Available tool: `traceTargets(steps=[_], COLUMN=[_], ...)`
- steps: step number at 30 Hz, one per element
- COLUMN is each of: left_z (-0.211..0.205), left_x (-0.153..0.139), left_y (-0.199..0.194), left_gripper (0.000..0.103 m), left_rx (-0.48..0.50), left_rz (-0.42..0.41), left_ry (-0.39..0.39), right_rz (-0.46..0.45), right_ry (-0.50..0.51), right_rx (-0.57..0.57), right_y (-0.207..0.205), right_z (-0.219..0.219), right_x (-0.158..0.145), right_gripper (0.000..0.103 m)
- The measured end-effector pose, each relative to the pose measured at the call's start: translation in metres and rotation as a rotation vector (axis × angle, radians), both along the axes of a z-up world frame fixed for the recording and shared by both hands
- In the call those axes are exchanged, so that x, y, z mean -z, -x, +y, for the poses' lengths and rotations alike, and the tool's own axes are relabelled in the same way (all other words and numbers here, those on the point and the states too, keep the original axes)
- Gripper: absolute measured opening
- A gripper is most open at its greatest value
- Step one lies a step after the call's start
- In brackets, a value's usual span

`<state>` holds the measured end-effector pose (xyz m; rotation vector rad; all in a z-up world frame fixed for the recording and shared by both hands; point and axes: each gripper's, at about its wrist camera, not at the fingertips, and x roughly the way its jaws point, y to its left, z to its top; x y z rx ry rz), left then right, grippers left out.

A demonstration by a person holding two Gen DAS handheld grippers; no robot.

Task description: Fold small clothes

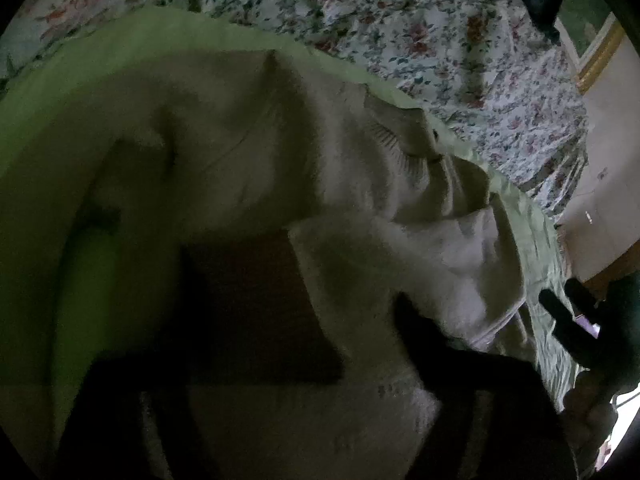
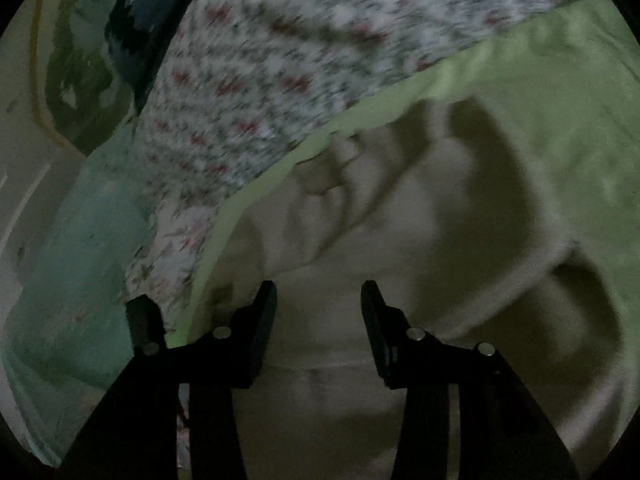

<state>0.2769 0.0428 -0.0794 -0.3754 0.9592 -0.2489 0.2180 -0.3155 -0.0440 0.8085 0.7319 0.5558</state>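
Note:
A small cream-white garment (image 1: 320,168) lies crumpled on a light green cloth (image 1: 80,100) spread over a flowered bedsheet (image 1: 440,32). In the left wrist view my left gripper (image 1: 304,360) is very close over the garment; its dark fingers (image 1: 424,344) are partly hidden by cloth and shadow, and I cannot tell whether they hold it. In the right wrist view my right gripper (image 2: 318,296) is open, its black fingers (image 2: 262,320) apart just above the near edge of the garment (image 2: 400,240). The right gripper also shows at the right edge of the left wrist view (image 1: 572,320).
The flowered bedsheet (image 2: 280,60) stretches beyond the green cloth (image 2: 560,80). A pale teal cloth (image 2: 80,260) lies at the left in the right wrist view. A dark blue object (image 2: 160,20) sits at the far side. A pale floor (image 1: 608,160) shows past the bed's edge.

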Motion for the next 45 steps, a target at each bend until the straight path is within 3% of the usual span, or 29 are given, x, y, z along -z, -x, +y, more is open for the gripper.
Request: traceTargets(steps=[1,2,3,6,7,10,14,17,19,21,22,23,24,25,27,29,33,36,40,43,45], left_z=[-0.002,-0.007,-0.009,0.000,0.003,0.015,0.015,0.018,0.017,0.014,0.012,0.008,0.004,-0.001,-0.004,-0.013,-0.035,-0.035,-0.030,-0.034,-0.033], left_x=[-0.001,-0.004,-0.010,-0.040,-0.040,-0.023,-0.019,-0.009,-0.005,0.000,0.002,0.002,0.002,0.002,-0.001,-0.004,0.002,0.005,0.002,0.003,0.004], left_y=[-0.001,-0.003,-0.004,0.009,0.007,-0.005,-0.003,-0.003,-0.008,-0.013,-0.014,-0.016,-0.016,-0.016,-0.015,-0.015,-0.020,-0.021,-0.023,-0.027,-0.026], left_gripper=[0.021,0.007,0.007,0.007,0.007,0.007,0.009,0.021,0.039,0.039,0.038,0.036,0.021,0.007,0.007,0.007,0.007,0.007,0.008,0.008,0.013], left_rx=[0.015,0.038,0.047,-0.004,-0.010,-0.014,-0.031,-0.004,0.003,0.008,0.012,0.018,0.026,0.038,0.048,0.065,0.076,0.081,0.086,0.087,0.082], left_rz=[-0.008,-0.014,-0.032,-0.189,-0.193,-0.122,-0.123,-0.069,-0.037,-0.020,-0.017,-0.020,-0.032,-0.041,-0.067,-0.106,-0.131,-0.117,-0.114,-0.107,-0.098], left_ry=[-0.007,-0.025,-0.048,-0.152,-0.166,-0.177,-0.131,-0.082,-0.088,-0.083,-0.088,-0.102,-0.125,-0.143,-0.152,-0.156,-0.264,-0.278,-0.262,-0.288,-0.303], right_rz=[0.012,0.028,0.035,0.068,0.077,0.090,0.121,0.156,0.172,0.178,0.174,0.169,0.160,0.148,0.075,0.064,0.152,0.215,0.143,0.046,0.099], right_ry=[0.006,0.012,0.016,0.101,0.133,0.203,0.301,0.343,0.346,0.358,0.357,0.353,0.341,0.327,0.265,0.220,0.259,0.296,0.355,0.345,0.381], right_rx=[0.020,0.046,0.058,0.123,0.144,0.184,0.155,0.118,0.094,0.069,0.057,0.046,0.036,0.054,0.147,0.219,0.215,0.246,0.349,0.202,0.114], right_y=[0.002,0.005,0.006,0.005,0.003,-0.013,-0.058,-0.088,-0.103,-0.114,-0.118,-0.119,-0.119,-0.118,-0.102,-0.090,-0.095,-0.094,-0.065,-0.055,-0.057], right_z=[-0.008,-0.018,-0.023,-0.045,-0.052,-0.070,-0.068,-0.061,-0.058,-0.052,-0.049,-0.047,-0.047,-0.052,-0.076,-0.098,-0.098,-0.101,-0.100,-0.072,-0.056], right_x=[0.003,0.008,0.010,0.014,0.015,0.016,0.021,0.031,0.040,0.047,0.049,0.051,0.050,0.046,0.027,0.024,0.051,0.059,0.029,0.018,0.031], right_gripper=[0.045,0.045,0.045,0.045,0.045,0.045,0.046,0.046,0.046,0.046,0.037,0.019,0.009,0.009,0.008,0.008,0.010,0.020,0.022,0.022,0.022])
